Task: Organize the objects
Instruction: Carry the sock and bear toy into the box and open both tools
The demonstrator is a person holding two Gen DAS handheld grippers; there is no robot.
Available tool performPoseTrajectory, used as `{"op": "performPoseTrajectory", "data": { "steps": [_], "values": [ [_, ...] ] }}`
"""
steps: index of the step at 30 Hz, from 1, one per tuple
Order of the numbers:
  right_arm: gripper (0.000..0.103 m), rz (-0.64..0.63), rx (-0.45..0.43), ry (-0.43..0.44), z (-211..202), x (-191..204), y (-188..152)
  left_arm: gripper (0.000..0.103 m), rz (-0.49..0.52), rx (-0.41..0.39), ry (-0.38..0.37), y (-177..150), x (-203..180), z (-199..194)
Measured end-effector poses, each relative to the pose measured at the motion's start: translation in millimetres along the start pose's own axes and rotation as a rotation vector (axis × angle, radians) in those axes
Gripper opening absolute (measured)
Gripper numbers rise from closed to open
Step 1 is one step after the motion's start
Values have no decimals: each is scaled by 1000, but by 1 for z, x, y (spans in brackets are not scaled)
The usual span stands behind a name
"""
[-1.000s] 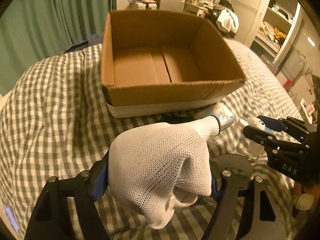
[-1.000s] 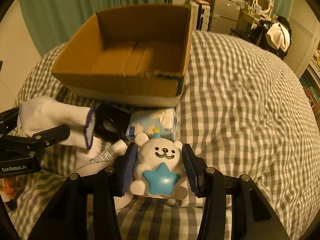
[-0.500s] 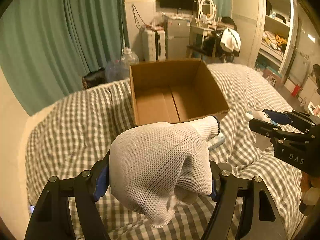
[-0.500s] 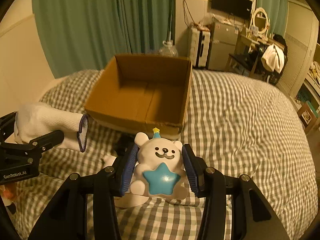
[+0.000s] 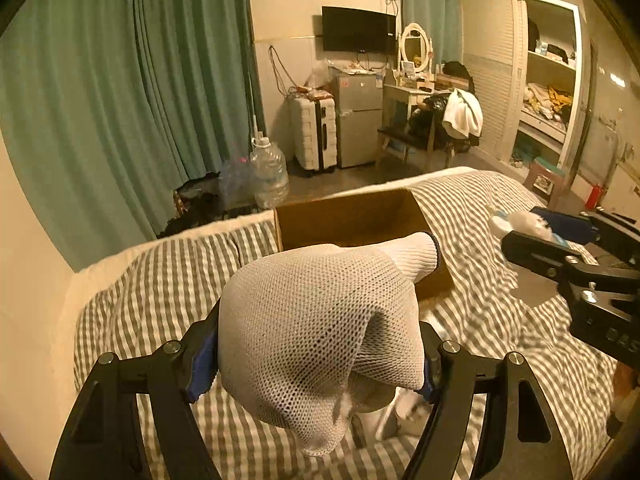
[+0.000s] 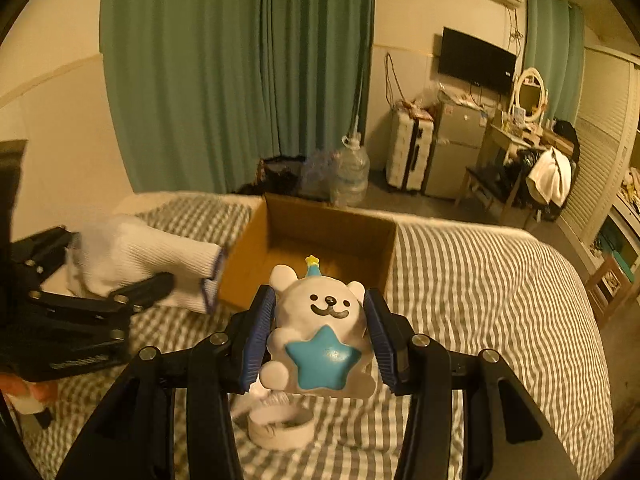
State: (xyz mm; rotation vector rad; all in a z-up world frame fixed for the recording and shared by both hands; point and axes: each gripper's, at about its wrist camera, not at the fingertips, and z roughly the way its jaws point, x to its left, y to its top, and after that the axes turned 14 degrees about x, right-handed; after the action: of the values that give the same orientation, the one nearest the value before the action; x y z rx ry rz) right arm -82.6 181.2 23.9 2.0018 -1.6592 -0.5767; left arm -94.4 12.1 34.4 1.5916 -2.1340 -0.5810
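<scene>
My left gripper (image 5: 316, 356) is shut on a white knit glove (image 5: 320, 328), held above the checked bed. My right gripper (image 6: 320, 320) is shut on a white bear toy (image 6: 320, 320) with a blue star on its belly. An open, empty cardboard box (image 6: 324, 236) sits on the bed ahead of both grippers; in the left wrist view the cardboard box (image 5: 352, 216) is partly hidden behind the glove. The right gripper (image 5: 540, 232) with the toy shows at the right of the left wrist view. The left gripper (image 6: 120, 276) with the glove shows at the left of the right wrist view.
A white tape roll (image 6: 280, 426) lies on the checked bedcover (image 6: 480, 300) below the bear. Green curtains (image 6: 240, 72), a water jug (image 6: 352, 172), a suitcase (image 6: 408, 152), a small fridge and a dresser stand beyond the bed.
Both grippers have risen and pulled back from the box with their objects still held. The box now looks smaller and farther, and the room behind it shows.
</scene>
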Motion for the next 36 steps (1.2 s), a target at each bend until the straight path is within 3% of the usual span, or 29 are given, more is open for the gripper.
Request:
{"op": "performPoseTrajectory", "data": {
  "steps": [7, 14, 26, 28, 32, 35, 36],
  "values": [
    [46, -10, -27, 7, 12, 6, 39, 77, -18, 17, -7, 38, 8, 35],
    [46, 33, 22, 27, 67, -14, 70, 74, 6, 51, -47, 73, 6, 93],
    [46, 105, 114, 47, 171, -41, 83, 63, 73, 124, -56, 81, -2, 175],
    [46, 116, 121, 41, 181, -44, 82, 65, 96, 128, -102, 77, -2, 179],
    [47, 133, 112, 61, 184, -50, 78, 82, 113, 130, -142, 73, -6, 177],
    [67, 145, 80, 67, 174, -53, 77, 87, 112, 166, -155, 75, -10, 174],
    [68, 154, 61, 66, 167, -54, 77, 87, 107, 170, -153, 75, -10, 173]
  ]
}}
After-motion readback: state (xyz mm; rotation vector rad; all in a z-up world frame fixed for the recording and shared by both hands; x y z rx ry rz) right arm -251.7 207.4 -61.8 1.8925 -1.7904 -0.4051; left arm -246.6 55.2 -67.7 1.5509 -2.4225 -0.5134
